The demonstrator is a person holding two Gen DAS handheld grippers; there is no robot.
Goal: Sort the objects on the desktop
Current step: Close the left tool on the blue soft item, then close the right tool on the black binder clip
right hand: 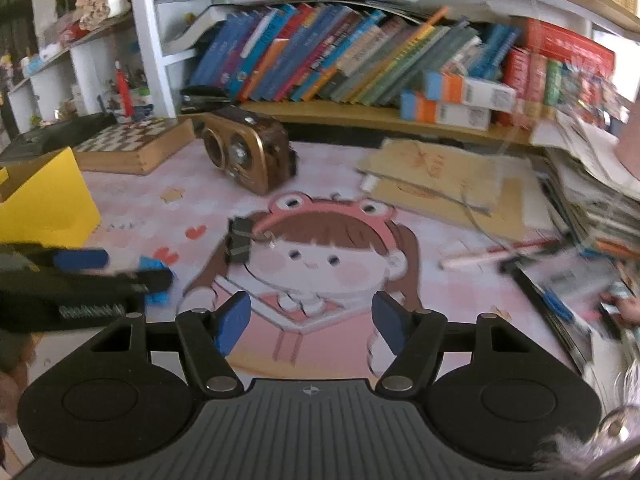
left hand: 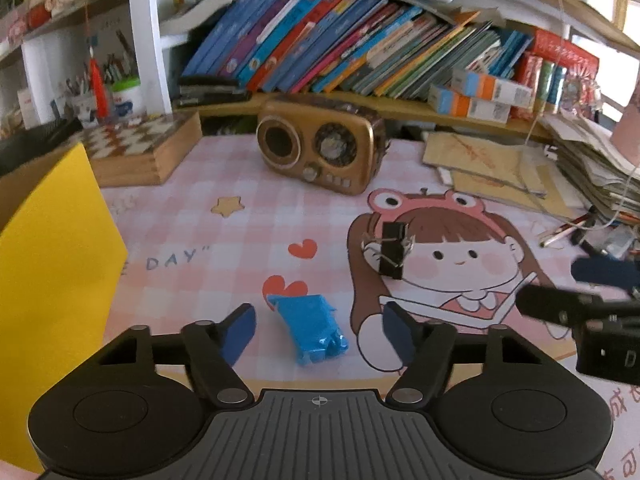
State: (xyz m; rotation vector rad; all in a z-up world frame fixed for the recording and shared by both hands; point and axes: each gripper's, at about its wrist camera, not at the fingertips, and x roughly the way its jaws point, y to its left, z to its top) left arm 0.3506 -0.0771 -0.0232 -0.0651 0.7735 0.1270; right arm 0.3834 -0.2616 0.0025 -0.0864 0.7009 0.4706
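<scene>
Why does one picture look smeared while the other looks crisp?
Left wrist view: sharp, the blue object and black binder clip crisp. Right wrist view: motion blur smears the books and paper stack. Both bend the shelves, fisheye-style.

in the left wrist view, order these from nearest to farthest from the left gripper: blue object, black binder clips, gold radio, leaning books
1. blue object: on the mat between the open fingers of the left gripper.
2. black binder clips: farther ahead, to the right, on the cartoon girl's hair.
3. gold radio: at the back of the mat, near centre.
4. leaning books: on the shelf behind the radio.
</scene>
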